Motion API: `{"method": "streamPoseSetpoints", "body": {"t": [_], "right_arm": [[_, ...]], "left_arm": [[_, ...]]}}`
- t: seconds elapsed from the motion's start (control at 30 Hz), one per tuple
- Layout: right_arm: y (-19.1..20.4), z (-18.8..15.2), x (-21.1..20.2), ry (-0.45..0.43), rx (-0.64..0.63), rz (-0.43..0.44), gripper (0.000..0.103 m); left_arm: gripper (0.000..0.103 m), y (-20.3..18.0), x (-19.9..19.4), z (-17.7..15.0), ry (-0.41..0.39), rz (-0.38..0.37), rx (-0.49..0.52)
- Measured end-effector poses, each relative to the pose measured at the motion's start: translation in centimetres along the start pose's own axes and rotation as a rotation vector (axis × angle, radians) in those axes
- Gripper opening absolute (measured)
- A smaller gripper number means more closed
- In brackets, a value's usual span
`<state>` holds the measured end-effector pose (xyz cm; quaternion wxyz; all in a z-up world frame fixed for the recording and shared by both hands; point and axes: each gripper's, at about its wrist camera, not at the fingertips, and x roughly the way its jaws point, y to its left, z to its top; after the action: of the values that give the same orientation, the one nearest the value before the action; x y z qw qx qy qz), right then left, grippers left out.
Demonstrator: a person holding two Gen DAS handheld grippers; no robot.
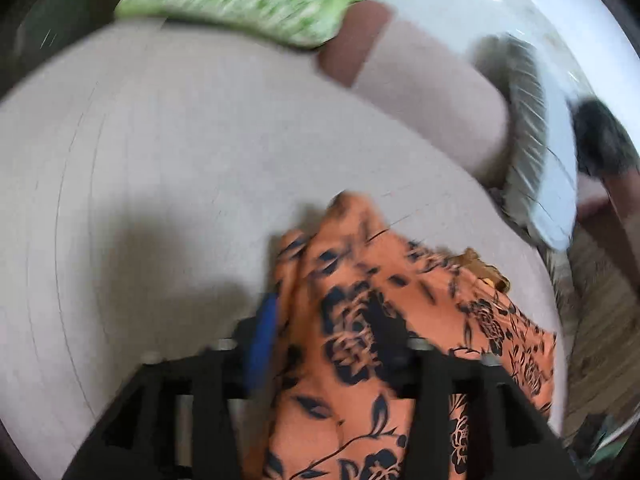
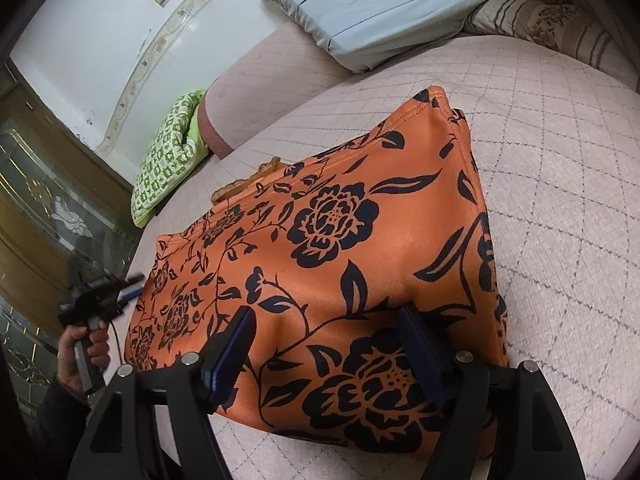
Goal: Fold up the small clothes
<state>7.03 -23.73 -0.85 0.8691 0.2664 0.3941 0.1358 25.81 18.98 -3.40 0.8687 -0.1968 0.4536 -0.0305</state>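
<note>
Orange flowery cloth (image 2: 340, 264) lies folded on the pink quilted bed (image 2: 560, 200). Right gripper (image 2: 328, 344) sits over its near edge with fingers spread wide – not pinching. Left gripper (image 1: 320, 332) is blurry, open too, with the cloth bunched between its fingers – a hand (image 2: 86, 352) holds it

Both cams sit right over the bed (image 2: 560, 160), angled down and close; both catch the orange floral cloth (image 2: 340, 260) and green cushion (image 1: 248, 0).

Orange garment (image 2: 320, 264), black floral print
</note>
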Motion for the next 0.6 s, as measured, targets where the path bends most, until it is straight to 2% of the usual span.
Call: {"method": "streamPoseSetpoints", "body": {"t": [0.07,0.13,0.17,0.2,0.23,0.27,0.3,0.37,0.43,0.47,0.5,0.57,0.6], "right_arm": [[0.0,0.0,0.0,0.000,0.001,0.004,0.076],[-0.1,0.0,-0.1,0.000,0.004,0.008,0.076],[-0.1,0.0,-0.1,0.000,0.003,0.008,0.076],[-0.1,0.0,-0.1,0.000,0.002,0.010,0.076],[-0.1,0.0,-0.1,-0.001,0.002,0.012,0.076],[-0.2,0.0,-0.1,0.000,0.003,0.014,0.076],[-0.2,0.0,-0.1,-0.001,0.003,0.017,0.076],[-0.4,0.1,-0.2,-0.001,0.012,0.025,0.076],[-0.5,0.2,-0.3,-0.002,0.021,0.034,0.076],[-0.6,0.2,-0.3,-0.002,0.026,0.040,0.076],[-0.7,0.2,-0.4,-0.003,0.033,0.047,0.076],[-0.9,0.3,-0.5,-0.005,0.048,0.059,0.076],[-1.0,0.3,-0.5,-0.006,0.054,0.065,0.076]], "left_arm": [[0.063,-0.9,0.8,1.0,0.001,0.019,0.051],[0.063,-1.2,3.4,1.9,0.046,0.103,0.096],[0.041,-0.2,5.7,2.0,0.121,0.169,0.088],[0.029,0.6,7.1,1.8,0.161,0.138,0.032],[0.023,1.8,7.0,2.1,0.142,0.082,-0.053],[0.015,2.2,6.6,2.5,0.146,0.054,-0.094],[0.015,2.5,6.1,2.8,0.149,0.022,-0.136],[0.016,2.4,5.2,2.9,0.137,0.037,-0.143],[0.021,1.1,3.1,2.6,0.080,0.111,-0.093],[0.033,0.3,1.9,2.2,0.036,0.126,-0.062],[0.050,-1.0,0.3,1.4,-0.019,0.132,-0.023],[0.065,-3.0,-2.2,-0.4,-0.098,0.136,0.048],[0.065,-4.6,-3.4,-1.8,-0.140,0.117,0.117]]}}
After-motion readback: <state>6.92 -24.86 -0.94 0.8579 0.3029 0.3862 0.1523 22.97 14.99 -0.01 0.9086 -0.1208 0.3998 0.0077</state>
